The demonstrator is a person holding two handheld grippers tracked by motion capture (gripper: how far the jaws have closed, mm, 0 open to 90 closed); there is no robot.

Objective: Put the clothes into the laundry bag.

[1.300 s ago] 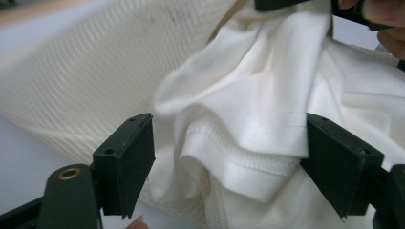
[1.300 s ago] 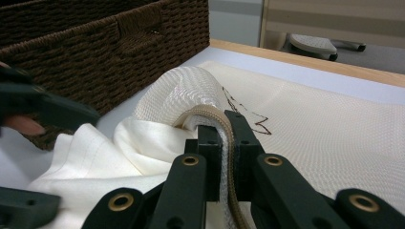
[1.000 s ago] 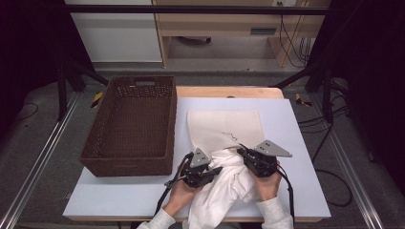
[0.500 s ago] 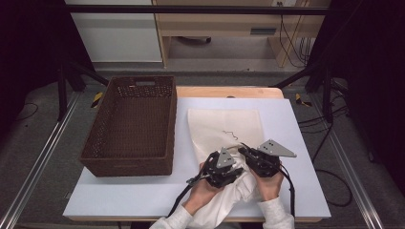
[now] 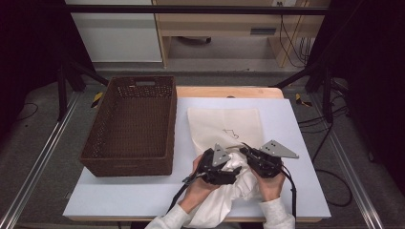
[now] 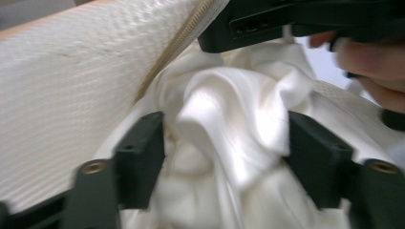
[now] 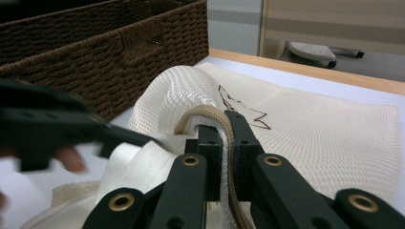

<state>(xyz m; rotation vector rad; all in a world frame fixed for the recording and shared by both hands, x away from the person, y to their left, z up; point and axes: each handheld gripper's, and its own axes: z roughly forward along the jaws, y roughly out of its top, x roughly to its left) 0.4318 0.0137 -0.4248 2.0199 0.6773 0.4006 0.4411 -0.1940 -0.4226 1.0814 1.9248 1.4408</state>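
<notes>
Left of the work stands the wicker basket (image 5: 129, 126). Your left tongs (image 6: 224, 157) have just been opening, spread around the silky white cloth (image 6: 229, 119): soft, slippery, so gather a thick fold. Your right tongs (image 7: 223, 138) pinch the mesh bag (image 5: 224, 126) by its zipper rim on the table (image 5: 296, 143).
</notes>
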